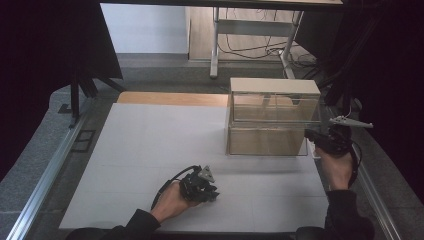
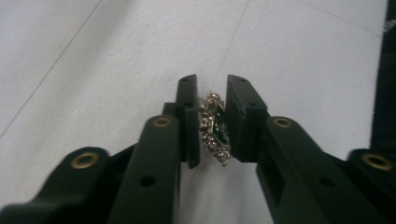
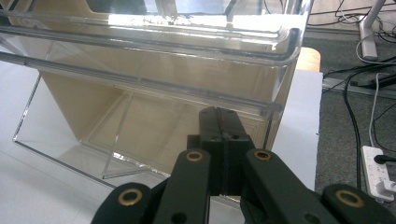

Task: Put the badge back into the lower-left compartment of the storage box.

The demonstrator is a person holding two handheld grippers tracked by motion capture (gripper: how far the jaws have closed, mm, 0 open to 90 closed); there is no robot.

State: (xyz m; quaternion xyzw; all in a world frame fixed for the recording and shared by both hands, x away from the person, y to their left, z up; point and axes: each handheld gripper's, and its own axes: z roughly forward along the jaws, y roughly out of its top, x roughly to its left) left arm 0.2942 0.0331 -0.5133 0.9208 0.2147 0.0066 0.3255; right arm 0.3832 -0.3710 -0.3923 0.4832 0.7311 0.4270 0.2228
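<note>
A small jewelled piece point(image 2: 214, 126), clear stones set around a green one, is pinched on edge by my left gripper point(image 2: 212, 85). That left gripper point(image 1: 214, 192) hovers low over the white table cover point(image 1: 150, 145), near its front edge. A clear two-tier box point(image 1: 274, 100) with a beige back stands at the far right. Its lower drawer point(image 3: 140, 135) is tipped outward. My right gripper point(image 3: 219, 114) has its jaws pressed together at the drawer's front rim, close to the right corner. From above, the right gripper point(image 1: 314, 135) sits against the box's right side.
A strip of bare wood point(image 1: 170, 98) shows behind the white cover. A metal desk frame point(image 1: 215, 45) and cables stand on the floor beyond. Past the table's right edge lie a power strip point(image 3: 376, 172) and more cables.
</note>
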